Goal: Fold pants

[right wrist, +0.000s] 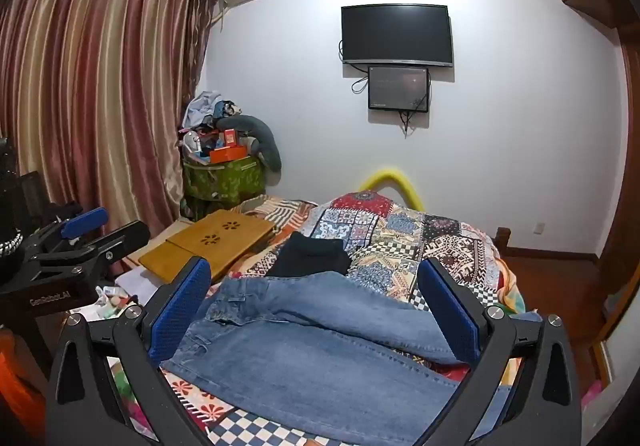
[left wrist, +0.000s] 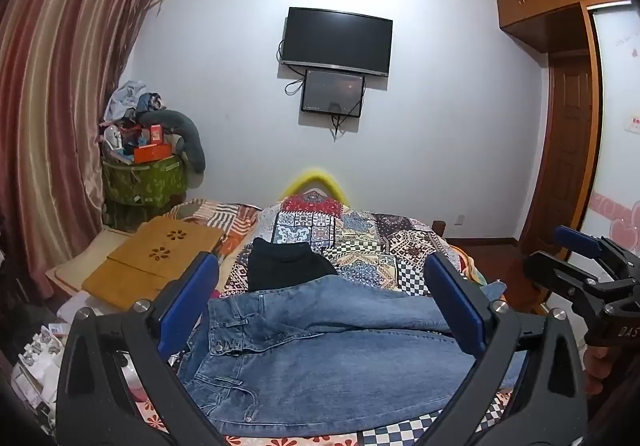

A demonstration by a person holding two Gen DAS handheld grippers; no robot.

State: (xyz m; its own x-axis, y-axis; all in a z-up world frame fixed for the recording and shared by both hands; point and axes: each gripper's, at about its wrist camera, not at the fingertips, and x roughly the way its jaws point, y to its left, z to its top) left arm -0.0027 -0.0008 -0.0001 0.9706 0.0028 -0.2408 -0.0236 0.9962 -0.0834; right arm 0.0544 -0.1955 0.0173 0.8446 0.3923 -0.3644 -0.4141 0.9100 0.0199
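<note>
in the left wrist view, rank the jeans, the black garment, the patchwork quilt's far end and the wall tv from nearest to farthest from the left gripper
1. Jeans: lying right between the open left gripper fingers, on the bed.
2. Black garment: folded just beyond the jeans, slightly left.
3. Patchwork quilt's far end: past the garment, at the bed's foot.
4. Wall TV: on the far wall, above a smaller screen.
</note>
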